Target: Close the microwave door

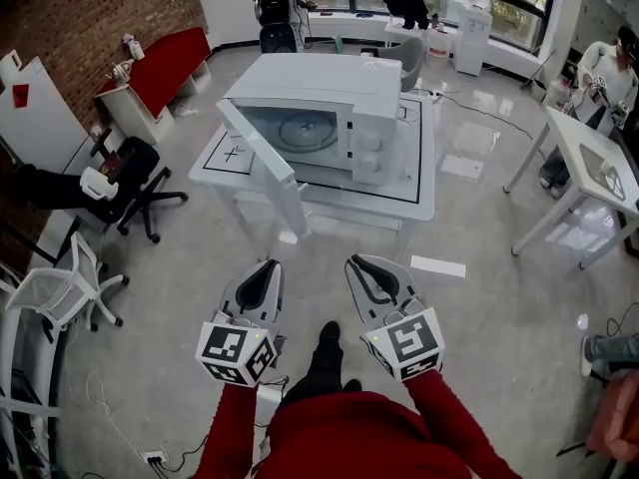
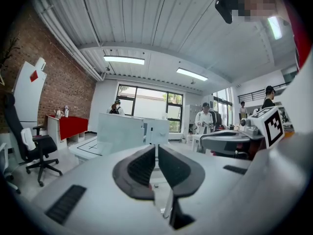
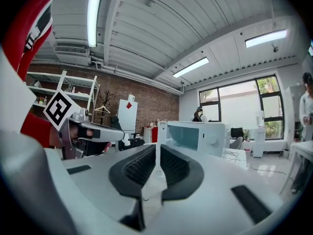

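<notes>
No words, brands or numbers can be read.
Signs only: coded black-and-white squares on the cubes of the left gripper (image 1: 270,264) and right gripper (image 1: 352,262); a black cross (image 1: 233,153) on the white table (image 1: 419,203); a red diamond (image 1: 21,95) on a white board (image 1: 38,123).

Workroom surroundings: brick wall (image 1: 85,18) at left, windows at the far end.
White table (image 1: 423,168) with black outline, centre; second white table (image 1: 574,138) right. Black office chair (image 1: 135,180) beside red counter (image 1: 165,63). White mesh chair (image 1: 55,292) near left. Person with backpack (image 1: 276,3) at window; another person (image 1: 604,73) seated right. Paper sheet (image 1: 437,265) on floor; possibly a power strip (image 1: 153,457), too small to tell.
</notes>
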`<state>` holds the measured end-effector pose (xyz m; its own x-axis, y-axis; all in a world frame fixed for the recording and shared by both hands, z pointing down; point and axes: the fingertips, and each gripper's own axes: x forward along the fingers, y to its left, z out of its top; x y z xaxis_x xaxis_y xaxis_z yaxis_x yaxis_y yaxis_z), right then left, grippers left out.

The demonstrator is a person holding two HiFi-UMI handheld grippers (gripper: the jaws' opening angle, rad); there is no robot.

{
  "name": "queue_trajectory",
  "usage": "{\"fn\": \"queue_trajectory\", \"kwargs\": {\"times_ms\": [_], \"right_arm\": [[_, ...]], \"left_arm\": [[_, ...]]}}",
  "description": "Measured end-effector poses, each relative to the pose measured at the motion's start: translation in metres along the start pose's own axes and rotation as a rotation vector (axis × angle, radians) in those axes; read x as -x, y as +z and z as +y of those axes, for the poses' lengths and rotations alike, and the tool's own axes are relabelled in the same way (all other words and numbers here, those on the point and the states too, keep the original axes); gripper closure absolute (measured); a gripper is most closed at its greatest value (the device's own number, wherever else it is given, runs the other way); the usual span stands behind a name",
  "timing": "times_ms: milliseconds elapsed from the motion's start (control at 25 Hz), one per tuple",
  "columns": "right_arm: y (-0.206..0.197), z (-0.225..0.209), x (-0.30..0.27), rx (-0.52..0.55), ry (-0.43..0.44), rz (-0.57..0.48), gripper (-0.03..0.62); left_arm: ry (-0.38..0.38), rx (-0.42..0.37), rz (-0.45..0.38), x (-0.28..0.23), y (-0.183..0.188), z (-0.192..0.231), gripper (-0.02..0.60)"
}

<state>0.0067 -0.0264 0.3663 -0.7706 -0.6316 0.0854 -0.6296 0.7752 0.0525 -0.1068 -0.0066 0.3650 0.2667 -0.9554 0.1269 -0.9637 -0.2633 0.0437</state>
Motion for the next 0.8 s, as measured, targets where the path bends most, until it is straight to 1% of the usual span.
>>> {"fn": "queue_trajectory", "kwargs": {"times_ms": [80,160,200,360,440,520,600,680,800], "right_arm": [[-0.003,0.0,-0.013,-0.002,0.019,0.015,0.556],[-0.005,0.001,-0.027,-0.009,0.041,0.032,0.523],[-0.006,0.001,-0.034,-0.008,0.05,0.042,0.519],[-0.009,0.004,-0.064,0.007,0.072,0.068,0.477],[-0.014,0.006,-0.075,0.02,0.078,0.078,0.45],[-0.021,0.008,-0.083,0.036,0.078,0.092,0.42],[-0.027,0.009,-0.093,0.065,0.068,0.111,0.385],[-0.031,0.01,-0.103,0.105,0.051,0.136,0.361],[-0.034,0.011,-0.114,0.154,0.032,0.169,0.35]], "left_arm": [[0.004,-0.004,0.0,-0.008,0.0,0.007,0.569],[0.004,-0.02,0.006,-0.018,0.001,0.014,0.569],[0.001,-0.025,0.01,-0.023,0.001,0.018,0.569],[-0.012,-0.023,0.016,-0.043,0.003,0.032,0.561],[-0.021,-0.029,0.028,-0.051,-0.001,0.035,0.509],[-0.035,-0.044,0.051,-0.059,-0.008,0.036,0.436],[-0.049,-0.055,0.068,-0.066,-0.012,0.04,0.414],[-0.063,-0.056,0.075,-0.073,-0.013,0.045,0.41],[-0.091,-0.048,0.077,-0.081,-0.01,0.05,0.408]]}}
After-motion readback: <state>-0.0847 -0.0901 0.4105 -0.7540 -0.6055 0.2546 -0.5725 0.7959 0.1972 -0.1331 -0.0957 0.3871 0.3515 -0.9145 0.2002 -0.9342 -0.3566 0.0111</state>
